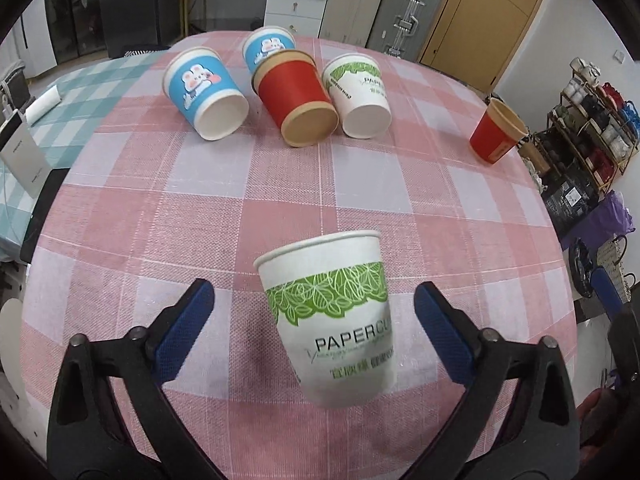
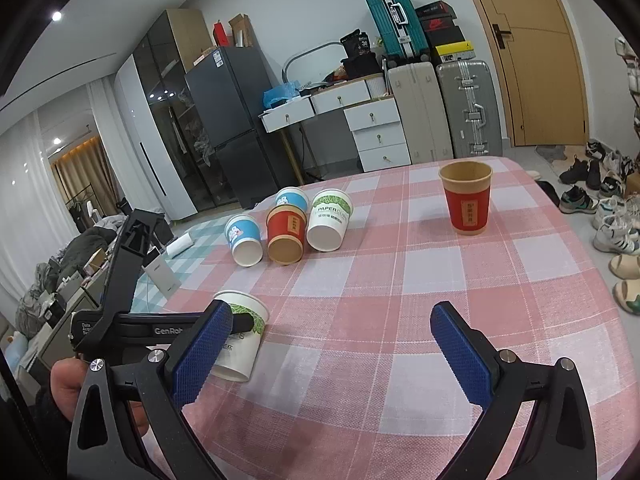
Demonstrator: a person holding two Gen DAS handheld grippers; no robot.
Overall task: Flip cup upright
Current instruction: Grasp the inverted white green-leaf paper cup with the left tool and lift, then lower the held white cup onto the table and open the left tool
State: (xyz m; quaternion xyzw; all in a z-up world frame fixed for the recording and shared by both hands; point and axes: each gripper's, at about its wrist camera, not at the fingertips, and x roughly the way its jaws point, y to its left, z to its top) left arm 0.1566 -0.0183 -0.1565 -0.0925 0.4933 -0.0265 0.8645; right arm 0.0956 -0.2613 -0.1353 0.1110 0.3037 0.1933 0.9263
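Note:
A white paper cup with a green leaf band (image 1: pixel 336 320) stands upright on the pink checked tablecloth (image 1: pixel 240 200), between the wide-open fingers of my left gripper (image 1: pixel 314 324), which do not touch it. It also shows in the right wrist view (image 2: pixel 242 336), partly hidden behind the left gripper and my own left finger. My right gripper (image 2: pixel 332 348) is open and empty over the cloth. Several cups lie on their sides at the far end: two blue (image 1: pixel 204 92), one red (image 1: pixel 298 100), one white-green (image 1: pixel 360 96). A red cup (image 2: pixel 467 202) stands upright.
A teal checked cloth with a white box (image 1: pixel 20 160) lies left of the table. A shelf rack (image 1: pixel 592 120) stands right of the table. Shoes (image 2: pixel 600 208) line the floor on the right. Drawers and suitcases stand behind the table.

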